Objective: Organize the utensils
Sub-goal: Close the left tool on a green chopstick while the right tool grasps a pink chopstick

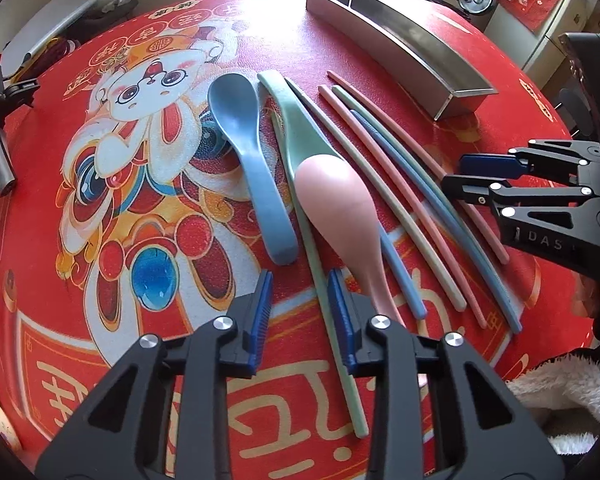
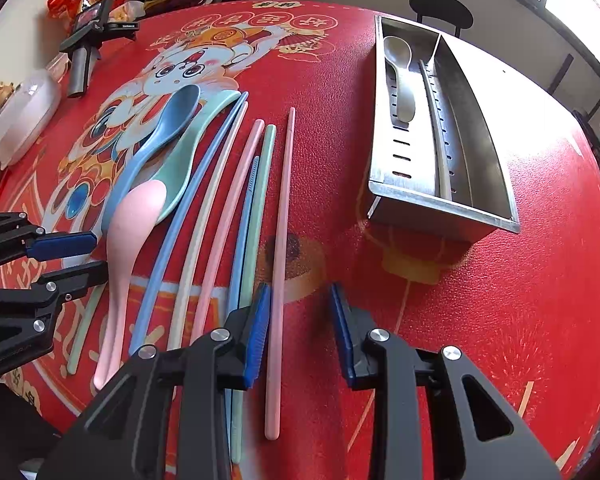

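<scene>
Left tongs (image 1: 300, 312), green chopstick (image 1: 340, 360) between

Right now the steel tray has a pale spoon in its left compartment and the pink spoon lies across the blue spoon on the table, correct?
One thing is off. The steel tray does hold a pale spoon in its left compartment, but the pink spoon lies across the green spoon, not the blue spoon, which sits beside them. The right wrist view shows it.

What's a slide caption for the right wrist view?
Right gripper poised over a pink chopstick, metal tray holding one spoon beyond.
</scene>
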Demonstrator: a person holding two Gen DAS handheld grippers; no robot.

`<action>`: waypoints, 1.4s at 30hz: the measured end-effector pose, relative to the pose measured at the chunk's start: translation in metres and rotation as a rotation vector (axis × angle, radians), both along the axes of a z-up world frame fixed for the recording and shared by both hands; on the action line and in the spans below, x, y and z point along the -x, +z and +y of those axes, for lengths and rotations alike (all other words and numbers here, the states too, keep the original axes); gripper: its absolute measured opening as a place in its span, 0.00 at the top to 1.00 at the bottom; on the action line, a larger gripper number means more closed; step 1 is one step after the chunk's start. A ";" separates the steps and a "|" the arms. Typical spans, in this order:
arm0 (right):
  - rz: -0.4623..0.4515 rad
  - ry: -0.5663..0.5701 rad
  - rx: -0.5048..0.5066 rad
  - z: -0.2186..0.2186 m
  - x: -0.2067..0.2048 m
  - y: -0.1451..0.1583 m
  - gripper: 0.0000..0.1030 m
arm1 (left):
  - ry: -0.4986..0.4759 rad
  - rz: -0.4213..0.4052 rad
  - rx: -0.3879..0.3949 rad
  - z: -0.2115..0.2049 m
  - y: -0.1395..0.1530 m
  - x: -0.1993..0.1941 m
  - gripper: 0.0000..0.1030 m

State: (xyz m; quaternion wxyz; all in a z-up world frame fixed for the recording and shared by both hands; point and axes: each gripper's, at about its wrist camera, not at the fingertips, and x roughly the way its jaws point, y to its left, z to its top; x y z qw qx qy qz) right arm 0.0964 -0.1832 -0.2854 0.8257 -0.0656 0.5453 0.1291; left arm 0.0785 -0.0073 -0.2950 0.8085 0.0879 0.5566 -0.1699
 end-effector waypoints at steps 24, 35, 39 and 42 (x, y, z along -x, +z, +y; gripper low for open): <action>0.054 -0.025 -0.004 -0.006 0.007 0.000 0.86 | 0.109 0.074 0.114 0.043 -0.005 -0.002 0.88; 0.033 -0.029 0.009 -0.006 0.010 0.000 0.86 | 0.113 0.053 0.103 0.041 -0.005 0.003 0.88; 0.029 -0.022 0.014 -0.004 0.007 0.000 0.86 | 0.112 0.044 0.093 0.036 -0.006 0.003 0.88; 0.032 -0.017 0.024 0.000 0.002 0.000 0.85 | 0.109 0.042 0.090 0.034 -0.006 0.003 0.88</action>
